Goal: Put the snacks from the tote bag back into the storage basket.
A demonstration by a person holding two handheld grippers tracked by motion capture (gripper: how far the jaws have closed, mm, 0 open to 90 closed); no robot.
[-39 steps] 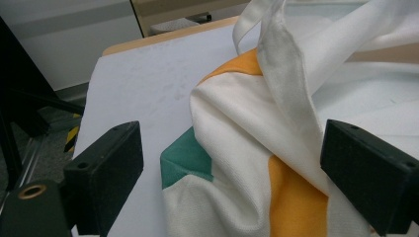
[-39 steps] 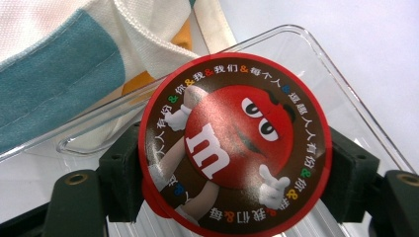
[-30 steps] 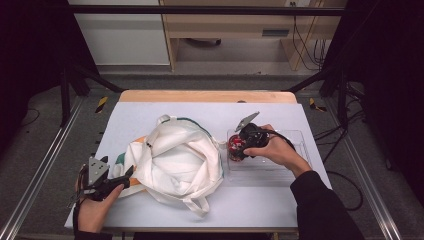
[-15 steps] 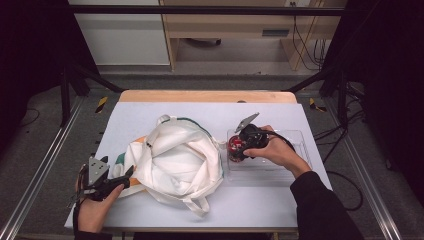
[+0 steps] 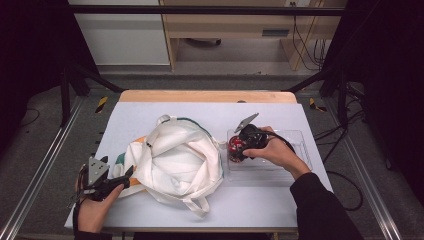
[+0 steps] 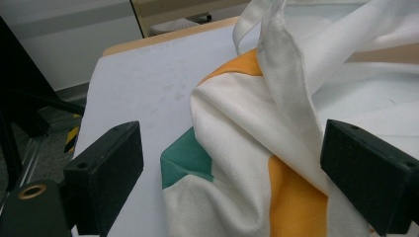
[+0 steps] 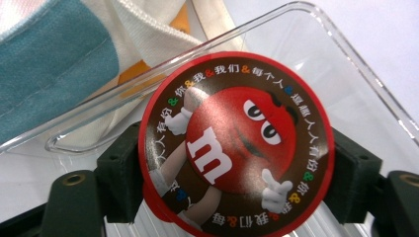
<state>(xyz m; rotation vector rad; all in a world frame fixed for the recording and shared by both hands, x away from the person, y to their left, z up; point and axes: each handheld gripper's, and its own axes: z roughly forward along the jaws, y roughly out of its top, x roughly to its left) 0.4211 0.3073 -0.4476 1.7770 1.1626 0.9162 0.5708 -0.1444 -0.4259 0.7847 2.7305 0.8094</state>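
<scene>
Right gripper (image 5: 239, 148) jaws clamp the candy tub (image 7: 236, 143) in the clear tray (image 5: 295, 150); left gripper (image 5: 122, 176) jaws gape around the bag (image 5: 175, 160).

Round red candy tin (image 7: 236, 143), lid up, w/in clear tray (image 5: 295, 165).

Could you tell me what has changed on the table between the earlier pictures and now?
Almost nothing. The right tool sits at the red candy tin in the clear tray; its jaws have just been opening slightly, tin between them. The left tool, open at the cloth bag, has not moved.
</scene>
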